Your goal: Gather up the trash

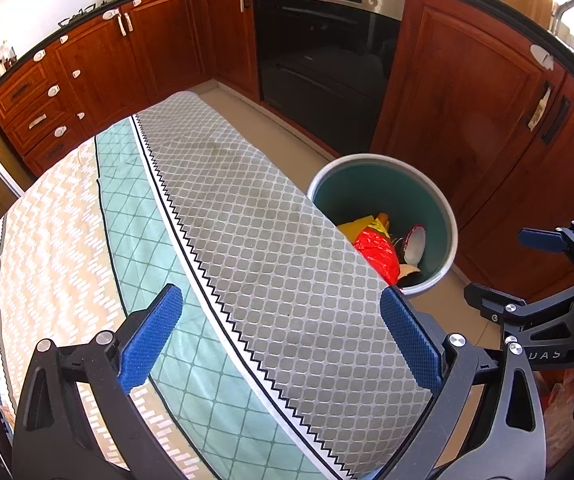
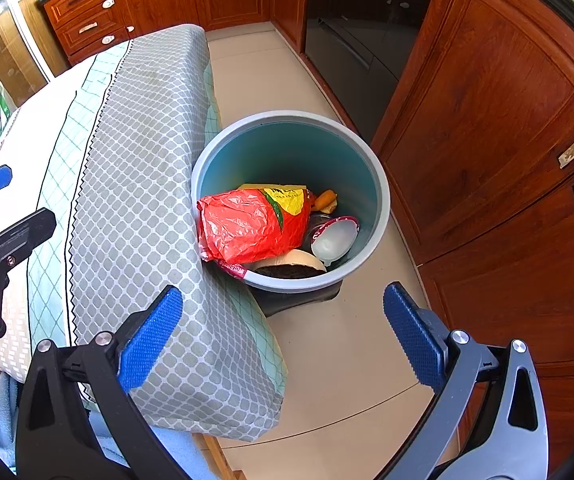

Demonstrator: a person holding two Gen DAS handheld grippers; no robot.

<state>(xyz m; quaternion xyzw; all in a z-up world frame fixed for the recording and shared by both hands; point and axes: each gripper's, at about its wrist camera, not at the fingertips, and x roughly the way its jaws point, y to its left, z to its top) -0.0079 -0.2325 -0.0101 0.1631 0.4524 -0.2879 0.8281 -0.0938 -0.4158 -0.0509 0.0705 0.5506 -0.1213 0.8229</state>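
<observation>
While both tools hang over the cloth-covered table (image 1: 247, 216), the left gripper (image 1: 283, 336) and the right gripper (image 2: 283, 336) each stand with jaws spread wide and nothing between them. Collected trash, chiefly a red plastic bag (image 2: 247, 228) with a white cup (image 2: 333, 240) and an orange scrap (image 2: 325, 200), lies inside the round bin (image 2: 383, 200) on the floor. The bin touches the table's draped edge, with wooden cabinets (image 2: 487, 120) and an oven (image 1: 327, 68) close behind it.
</observation>
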